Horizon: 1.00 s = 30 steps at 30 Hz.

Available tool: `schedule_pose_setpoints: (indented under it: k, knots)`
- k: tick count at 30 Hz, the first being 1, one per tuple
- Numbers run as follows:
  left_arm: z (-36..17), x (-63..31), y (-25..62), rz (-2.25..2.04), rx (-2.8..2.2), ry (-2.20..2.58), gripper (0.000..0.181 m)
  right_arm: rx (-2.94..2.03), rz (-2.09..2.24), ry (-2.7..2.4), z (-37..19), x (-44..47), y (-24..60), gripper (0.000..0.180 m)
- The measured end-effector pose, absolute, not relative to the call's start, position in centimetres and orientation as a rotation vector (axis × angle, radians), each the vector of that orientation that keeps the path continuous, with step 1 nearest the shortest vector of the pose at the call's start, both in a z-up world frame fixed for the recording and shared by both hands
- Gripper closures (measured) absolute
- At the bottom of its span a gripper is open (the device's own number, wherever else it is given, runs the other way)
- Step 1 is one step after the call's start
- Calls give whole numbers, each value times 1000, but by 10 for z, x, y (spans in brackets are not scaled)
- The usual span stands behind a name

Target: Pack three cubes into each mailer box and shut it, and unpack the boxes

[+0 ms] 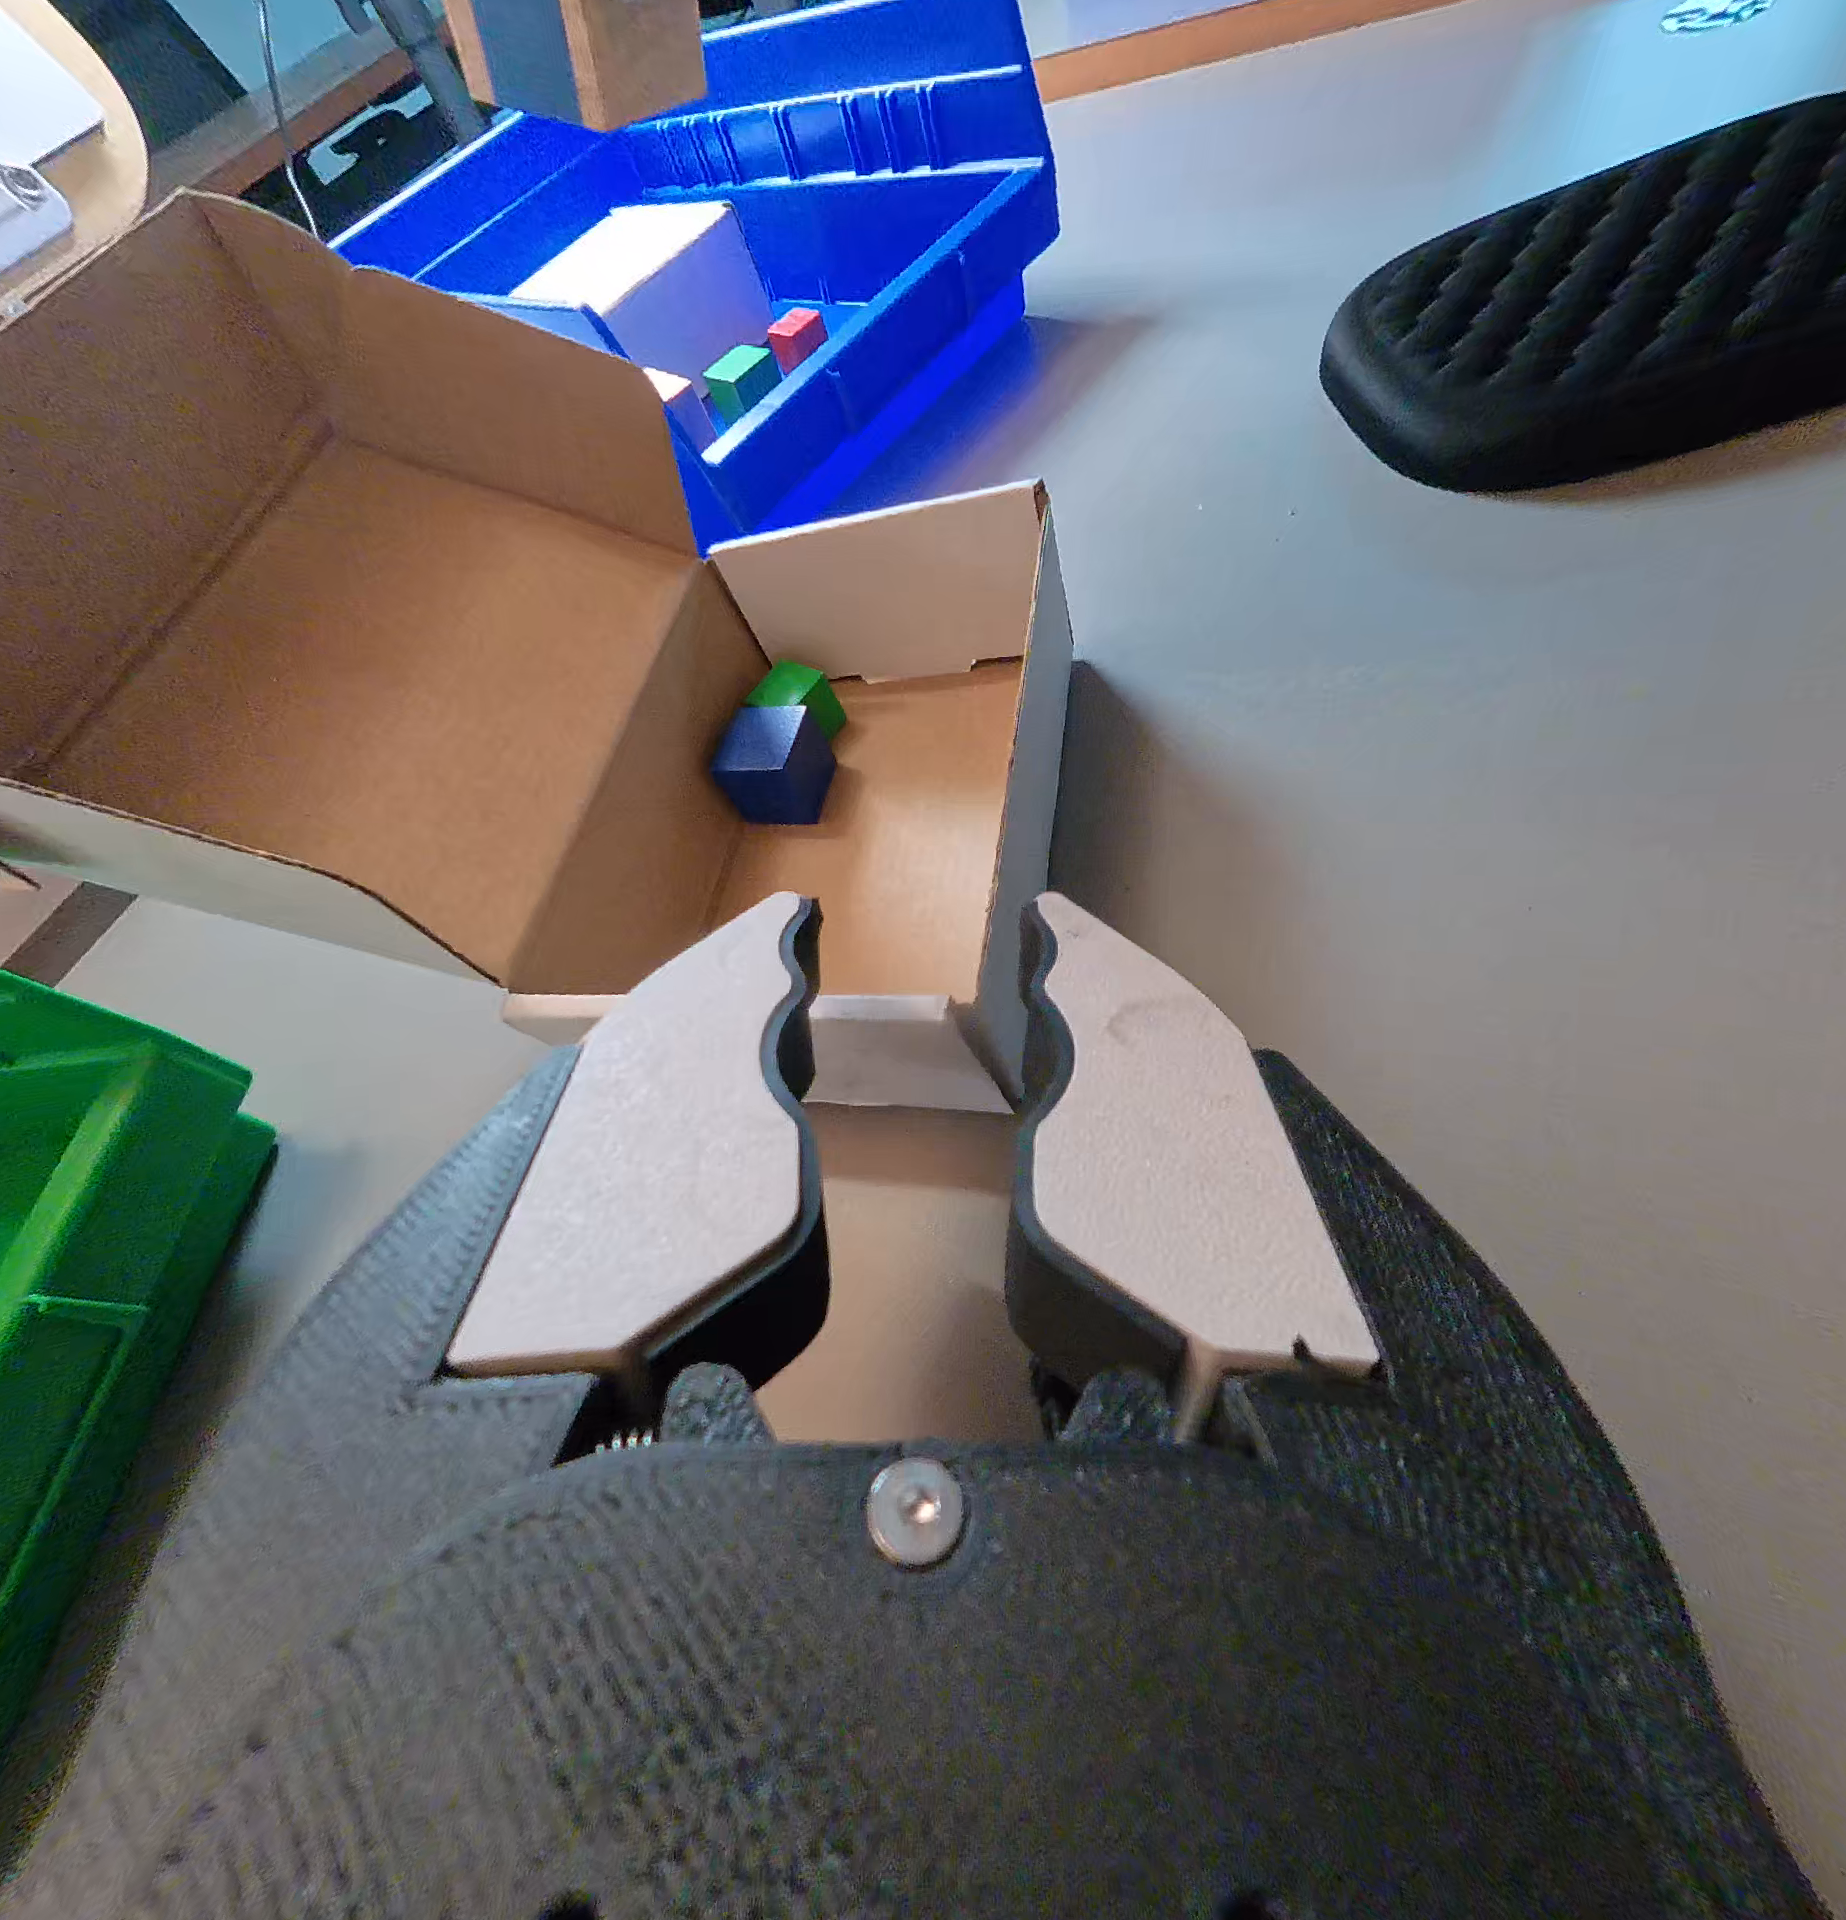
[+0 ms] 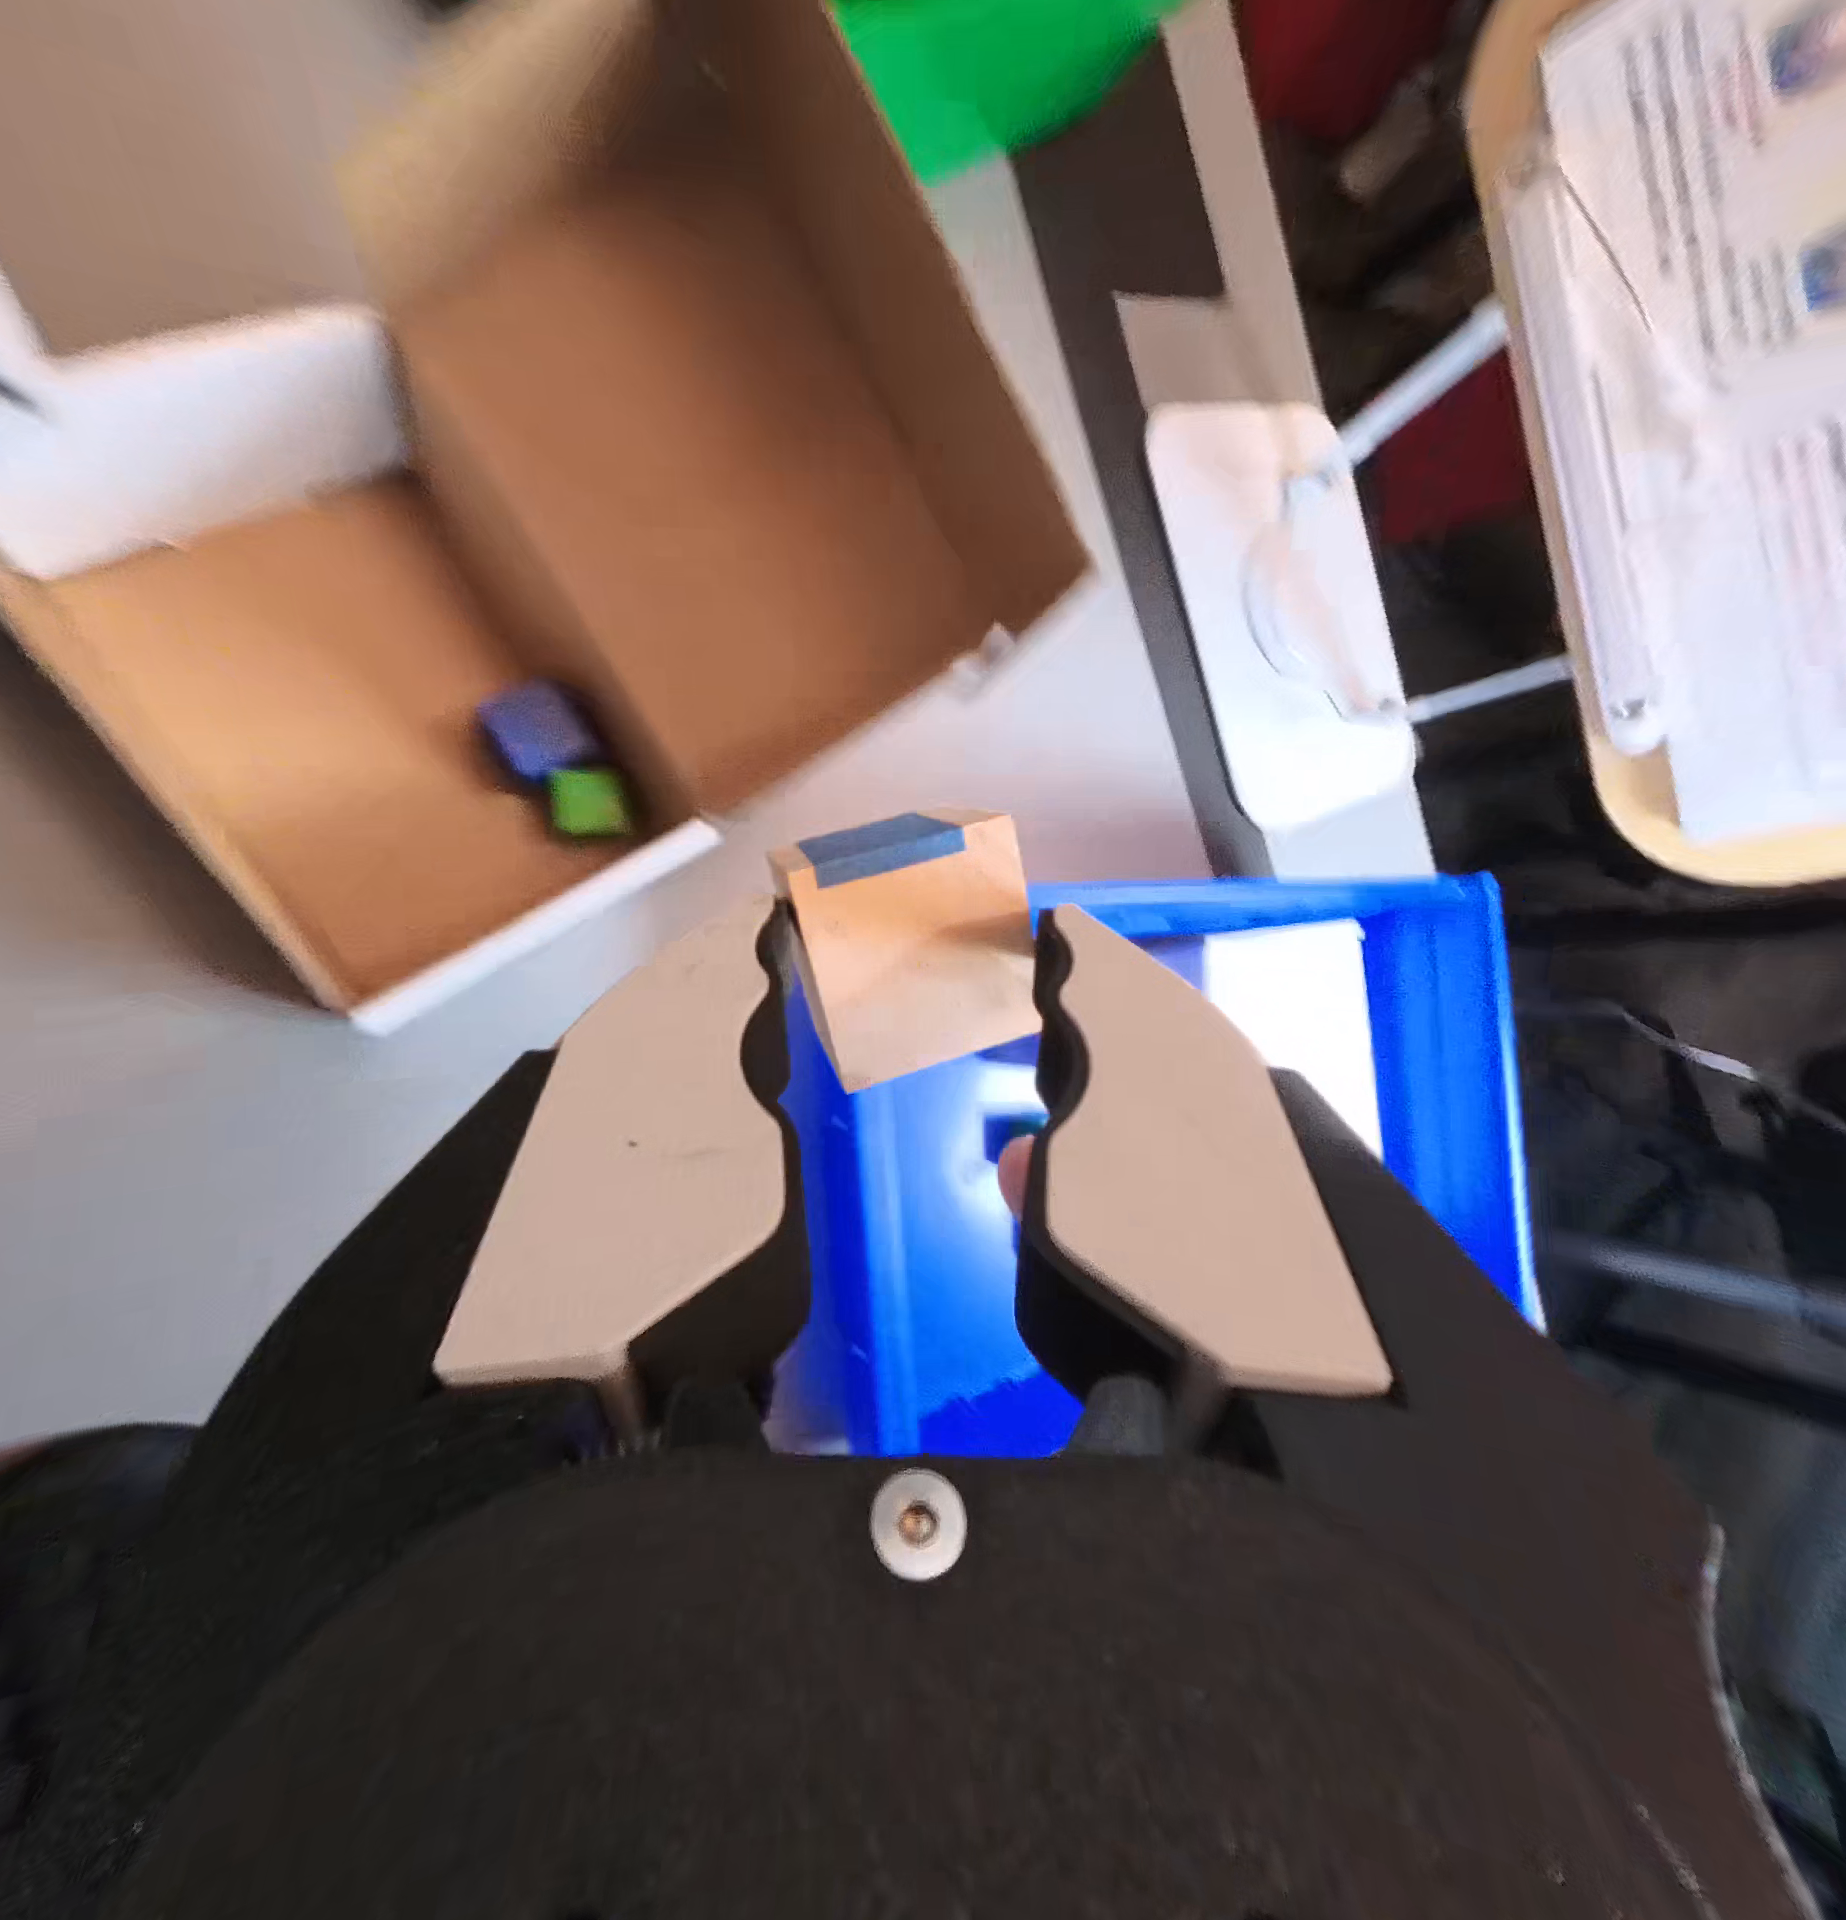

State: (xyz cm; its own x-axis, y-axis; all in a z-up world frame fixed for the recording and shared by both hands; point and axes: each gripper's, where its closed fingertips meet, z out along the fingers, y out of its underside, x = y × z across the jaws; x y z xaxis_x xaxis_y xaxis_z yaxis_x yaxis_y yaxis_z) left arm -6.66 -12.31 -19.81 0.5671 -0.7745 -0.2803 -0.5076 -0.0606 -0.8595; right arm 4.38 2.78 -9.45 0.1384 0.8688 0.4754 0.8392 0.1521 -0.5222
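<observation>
An open cardboard mailer box (image 1: 327,665) stands on the grey table with its lid tipped back. A dark blue cube (image 1: 773,769) and a green cube (image 1: 799,691) lie touching in its far corner; both also show in the right wrist view, blue (image 2: 534,727) and green (image 2: 586,802). My left gripper (image 1: 924,935) is open and empty, above the box's near right corner. My right gripper (image 2: 911,925) is shut on a tan cube (image 2: 914,966) with a strip of blue tape, held above the blue bin (image 2: 1438,1039), to the right of the box (image 2: 275,748).
The blue bin (image 1: 898,208) behind the box holds a white box (image 1: 649,270), a green cube (image 1: 737,374) and a red cube (image 1: 796,332). A green bin (image 1: 67,1195) sits at the near left. A black mesh pad (image 1: 1625,291) lies at the right. The table edge (image 2: 1158,520) runs past the box. About 20 cm separates my left fingertips from my right.
</observation>
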Motion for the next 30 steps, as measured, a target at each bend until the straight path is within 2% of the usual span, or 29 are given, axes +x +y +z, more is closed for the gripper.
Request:
schedule_pose_setpoints:
  k: [5, 11, 19, 24, 30]
  knots:
    - [-200, -69, -122, -288, -1726, 1067, 144, -1825, -1, -1691, -136, 84, 87, 135]
    - [-200, -73, -119, -294, -1734, 1041, 144, -1935, 88, -1782, -199, 86, 107, 135]
    - [-201, -75, -118, -299, -1743, 1039, 143, -2008, 69, -1822, -228, 84, 116, 135]
    - [-202, -75, -118, -296, -1746, 1038, 142, -2000, 44, -1777, -228, 82, 119, 134]
    - [-203, -75, -117, -294, -1755, 1039, 141, -1805, 189, -1746, -168, 54, 80, 135]
